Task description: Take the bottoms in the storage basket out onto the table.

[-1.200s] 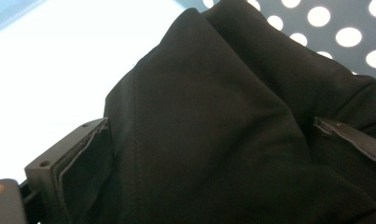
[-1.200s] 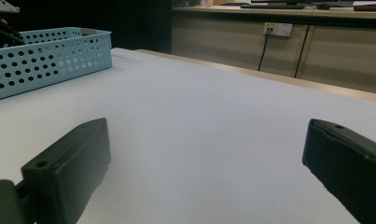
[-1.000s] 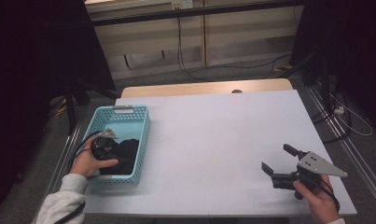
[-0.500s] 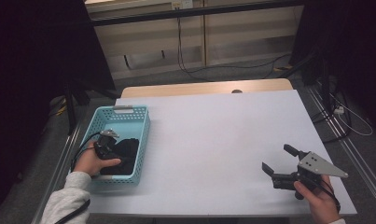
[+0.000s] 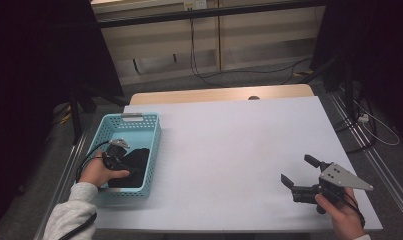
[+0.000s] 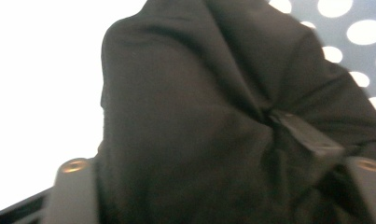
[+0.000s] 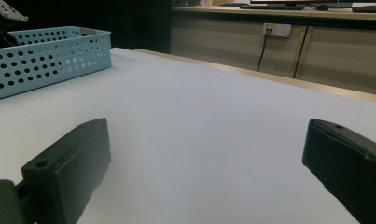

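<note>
At the left edge of the white rectangular tabletop (image 5: pixel 229 150): one light-blue perforated plastic basket (image 5: pixel 154 135), oblong, its long side running away from the person. Inside it, toward the near end: one black crumpled cloth (image 5: pixel 135 161), lying on the basket floor and against the right-hand wall. Left gripper (image 5: pixel 115 159), held in the person's left hand (image 5: pixel 101 172), is down inside the basket and pressed into the cloth; a black cable loops from it over the basket's left rim. In the left gripper view the black cloth (image 6: pixel 213 112) bunches in folds directly ahead, with the perforated blue wall (image 6: pixel 353 28) behind it at upper right; one jaw tip shows amid the folds, the rest is buried, so whether the jaws are clamped on the cloth or merely spread within it cannot be told.

At the near right corner of the tabletop: right gripper (image 5: pixel 300 172), held in the person's right hand (image 5: pixel 341 215), grey three-cornered plate on top, pointing left across the bare surface. Jaws spread wide, nothing between them; the right gripper view shows them just above the white tabletop (image 7: pixel 199 116), with the blue basket (image 7: pixel 50 60) well apart at far left
</note>
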Demonstrator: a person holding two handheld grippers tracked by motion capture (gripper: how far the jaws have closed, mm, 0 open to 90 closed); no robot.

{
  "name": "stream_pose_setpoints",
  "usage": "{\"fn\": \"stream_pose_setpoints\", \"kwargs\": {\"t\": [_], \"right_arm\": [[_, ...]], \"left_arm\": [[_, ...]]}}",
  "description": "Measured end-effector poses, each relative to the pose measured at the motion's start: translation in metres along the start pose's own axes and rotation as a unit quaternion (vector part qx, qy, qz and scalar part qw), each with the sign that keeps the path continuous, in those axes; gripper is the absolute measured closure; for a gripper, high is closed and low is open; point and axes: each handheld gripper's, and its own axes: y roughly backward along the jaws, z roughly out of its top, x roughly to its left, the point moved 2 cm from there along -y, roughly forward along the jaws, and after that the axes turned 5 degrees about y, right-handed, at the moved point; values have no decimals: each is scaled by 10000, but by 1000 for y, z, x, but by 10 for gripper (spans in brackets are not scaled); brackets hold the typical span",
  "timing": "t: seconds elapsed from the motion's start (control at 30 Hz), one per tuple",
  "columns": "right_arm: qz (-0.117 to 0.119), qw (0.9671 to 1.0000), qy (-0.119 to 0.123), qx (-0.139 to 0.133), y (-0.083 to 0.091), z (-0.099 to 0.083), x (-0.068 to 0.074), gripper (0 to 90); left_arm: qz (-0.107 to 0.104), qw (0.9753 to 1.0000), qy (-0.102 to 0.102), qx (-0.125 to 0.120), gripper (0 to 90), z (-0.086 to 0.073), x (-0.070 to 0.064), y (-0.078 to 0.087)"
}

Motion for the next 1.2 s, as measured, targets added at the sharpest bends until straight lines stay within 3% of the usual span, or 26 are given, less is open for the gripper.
{"fn": "stream_pose_setpoints", "kwargs": {"t": [0.07, 0.17, 0.2, 0.33, 0.57, 0.63, 0.67, 0.7, 0.77, 0.8, 0.83, 0.9, 1.0, 1.07, 1.13, 1.2], "right_arm": [[-1, 10000, 7, 9, 0, 0, 0, 0], [-7, 10000, 11, 17, 0, 0, 0, 1], [-7, 10000, 11, 17, 0, 0, 0, 1], [-21, 10000, -12, 27, 0, -1, 0, 1], [-17, 10000, -1, 26, -1, 0, -1, 1], [-14, 10000, -7, 27, -1, 0, -1, 1], [-20, 10000, -4, 29, -1, -1, -1, 1], [-19, 10000, -6, 24, 0, -1, -1, 1], [-30, 10000, -19, 20, 0, -1, -1, 1], [-30, 10000, -19, 20, 0, -1, -1, 1], [-29, 10000, -21, 19, 0, -1, -2, 1], [-29, 10000, -18, 19, 0, -1, -2, 1], [-34, 10000, -26, 11, 0, -1, -1, 1], [-24, 10000, -17, 25, 0, -1, -1, 0], [-5, 10000, -19, 19, 0, -1, -1, 1], [-10, 10000, -18, 18, 0, -1, -1, 1]], "left_arm": [[-62, 10000, 2, 10, 436, 1, 0, 0], [3, 9997, 240, 20, 564, 4, 2, 1], [24, 9994, 359, -13, 564, 4, 3, 1], [159, 9984, 515, -174, 596, 6, 10, 0], [723, 9942, 639, -476, 620, 21, 26, -2], [727, 9915, 870, -644, 613, 23, 30, -4], [682, 9913, 922, -653, 607, 23, 32, -5], [629, 9912, 963, -650, 566, 23, 33, -5], [771, 9887, 1053, -742, 397, 24, 34, -3], [800, 9875, 1137, -746, 397, 24, 34, -3], [782, 9869, 1195, -744, 253, 25, 34, -2], [828, 9840, 1330, -843, 222, 26, 32, 4], [863, 9828, 1351, -917, 148, 27, 32, 9], [864, 9840, 1244, -935, 130, 29, 29, 15], [977, 9864, 948, -923, 110, 32, 23, 23], [948, 9876, 899, -874, 92, 32, 21, 25]]}}
